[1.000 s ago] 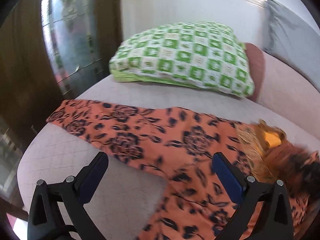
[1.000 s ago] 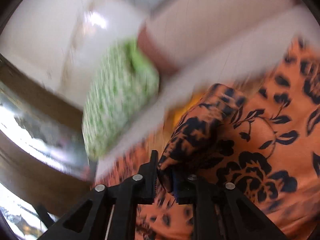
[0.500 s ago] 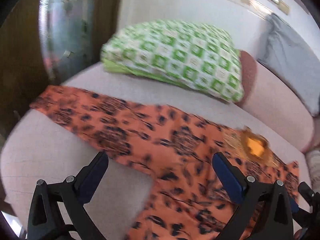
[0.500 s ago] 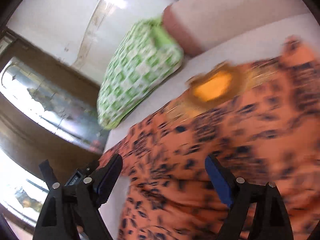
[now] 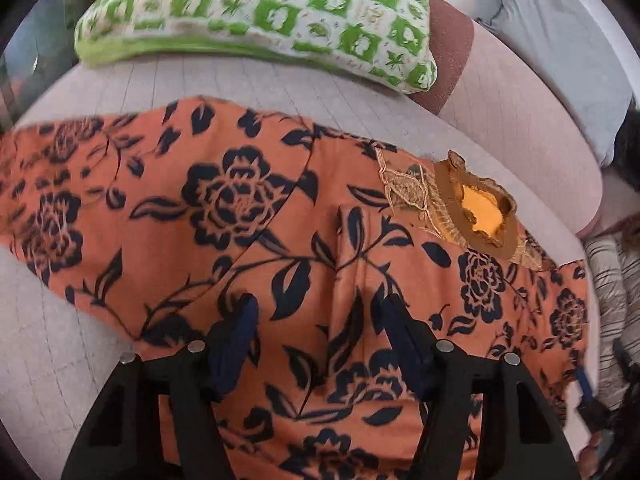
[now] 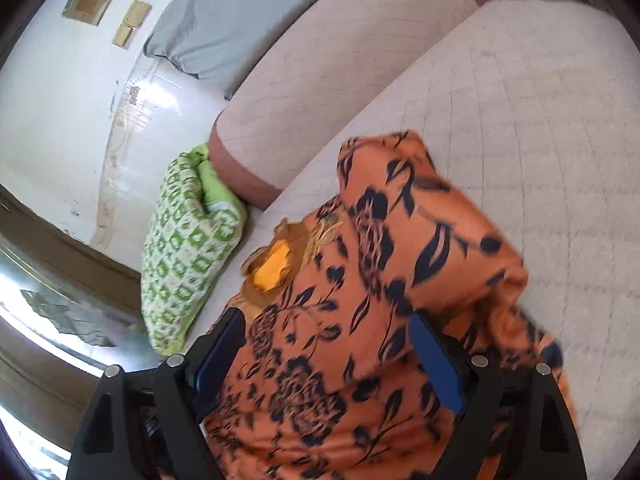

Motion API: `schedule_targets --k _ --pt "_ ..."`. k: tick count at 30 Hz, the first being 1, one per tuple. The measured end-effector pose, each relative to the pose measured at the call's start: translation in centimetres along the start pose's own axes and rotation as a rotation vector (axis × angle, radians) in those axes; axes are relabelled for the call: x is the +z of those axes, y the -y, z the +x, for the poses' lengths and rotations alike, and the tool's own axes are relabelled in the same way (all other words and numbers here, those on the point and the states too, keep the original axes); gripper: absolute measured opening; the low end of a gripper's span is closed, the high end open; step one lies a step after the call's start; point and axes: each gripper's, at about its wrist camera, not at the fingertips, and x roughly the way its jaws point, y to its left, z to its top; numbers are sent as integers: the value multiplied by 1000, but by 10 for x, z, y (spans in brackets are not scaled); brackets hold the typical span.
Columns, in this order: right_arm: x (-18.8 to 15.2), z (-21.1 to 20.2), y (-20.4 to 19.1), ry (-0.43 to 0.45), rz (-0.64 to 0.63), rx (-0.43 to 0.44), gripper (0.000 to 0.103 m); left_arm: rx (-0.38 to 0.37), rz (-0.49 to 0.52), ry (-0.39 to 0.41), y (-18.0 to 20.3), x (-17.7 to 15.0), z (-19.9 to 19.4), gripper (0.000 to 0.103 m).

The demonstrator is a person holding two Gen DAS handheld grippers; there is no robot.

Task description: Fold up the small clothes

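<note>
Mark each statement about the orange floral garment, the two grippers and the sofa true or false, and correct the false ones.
1. The orange floral garment lies on the sofa seat. True.
2. The left gripper is clamped shut on the cloth. False: its jaws stand apart over the fabric.
3. A green-and-white checked pillow sits beyond the garment. True.
4. The garment's neckline shows a blue lining. False: the lining is yellow-orange.
5. The right gripper is open, with the orange fabric between its fingers. True.
6. The garment is folded into a neat square. False: one sleeve is spread out flat.
</note>
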Motion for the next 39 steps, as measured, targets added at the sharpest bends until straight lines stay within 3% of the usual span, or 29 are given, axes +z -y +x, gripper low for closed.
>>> schedule_targets --k 1,4,5,6,7,9,16,19,26,28,29,30,31,35,38,39 --pt "4 -2 1 12 -2 4 86 -4 22 4 5 1 1 64" --pt "18 -15 8 87 -6 -8 85 14 76 -12 13 0 9 46" --pt "23 -21 12 110 2 -6 85 26 92 1 15 -1 9 37" --pt "29 -25 18 125 22 4 85 16 101 4 16 -1 9 22" --pt "33 -29 24 133 45 15 85 -18 100 -5 17 0 10 16" --pt "40 -38 34 152 87 27 85 -58 75 -7 16 1 11 16" --pt "48 -44 44 159 140 27 85 -72 50 -3 21 5 16 23" --pt "48 -39 42 141 131 20 85 -79 37 12 14 3 13 11" --pt "39 -30 34 119 102 -7 85 -131 80 36 21 -1 3 8" --pt "38 -31 34 122 104 -8 85 -101 84 24 23 -1 6 13" --pt "38 -31 34 123 107 -9 85 -72 79 20 21 0 8 21" --pt "37 -32 35 123 111 -8 85 -61 65 8 19 0 11 36" --pt "37 -32 36 122 115 -8 85 -60 45 -6 17 0 14 42" --pt "38 -30 36 111 120 -9 85 -79 56 0 19 -4 13 45" --pt "37 -28 34 104 112 -12 85 -46 67 7 20 -6 14 9" --pt "37 -28 34 104 111 -14 85 -49 61 11 18 -6 14 7"
